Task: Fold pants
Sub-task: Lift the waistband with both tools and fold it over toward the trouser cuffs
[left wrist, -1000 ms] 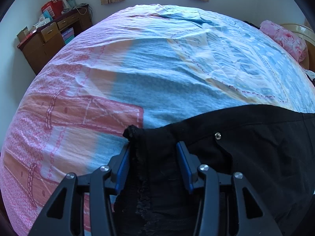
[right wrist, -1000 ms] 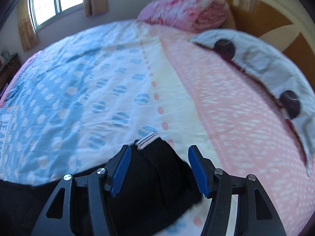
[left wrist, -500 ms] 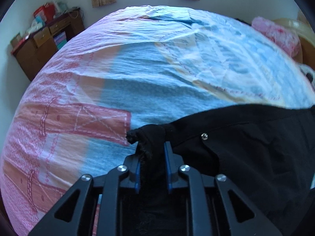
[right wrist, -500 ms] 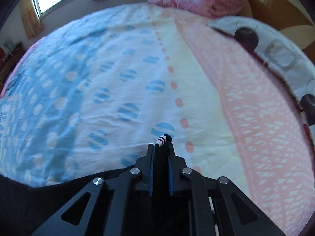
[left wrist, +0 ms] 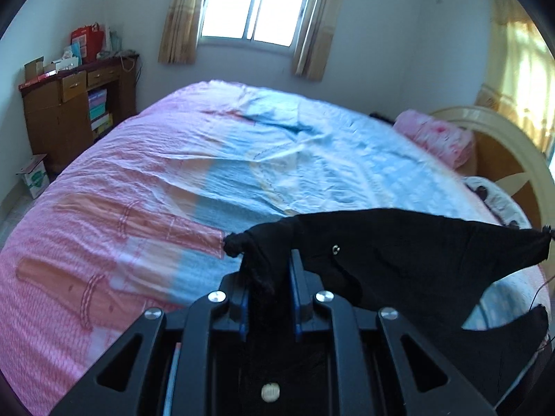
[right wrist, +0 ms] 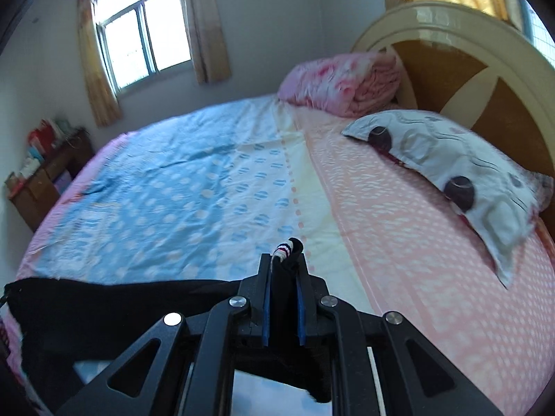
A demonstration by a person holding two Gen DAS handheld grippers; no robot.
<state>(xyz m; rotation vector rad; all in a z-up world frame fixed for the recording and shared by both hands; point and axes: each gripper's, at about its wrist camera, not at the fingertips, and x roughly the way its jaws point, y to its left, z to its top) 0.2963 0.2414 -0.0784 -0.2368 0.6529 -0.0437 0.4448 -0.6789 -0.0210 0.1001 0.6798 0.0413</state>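
The black pants [left wrist: 399, 263] hang stretched in the air above the bed [left wrist: 242, 173]. My left gripper [left wrist: 267, 270] is shut on one bunched end of the pants, next to a small metal snap [left wrist: 334, 250]. My right gripper [right wrist: 284, 270] is shut on the other end, where a red-and-white striped tag [right wrist: 281, 250] sticks out between the fingers. In the right wrist view the black cloth [right wrist: 104, 308] spans away to the left.
The bed has a pink, blue and white sheet [right wrist: 208, 187]. A folded pink quilt [right wrist: 343, 83] and a grey-white pillow [right wrist: 458, 176] lie by the headboard [right wrist: 468, 66]. A wooden cabinet [left wrist: 69, 111] stands at the far left wall.
Both grippers closed on the pants' ends a second ago, then lifted them off the sheet. Both views now sit higher and show the walls and window.
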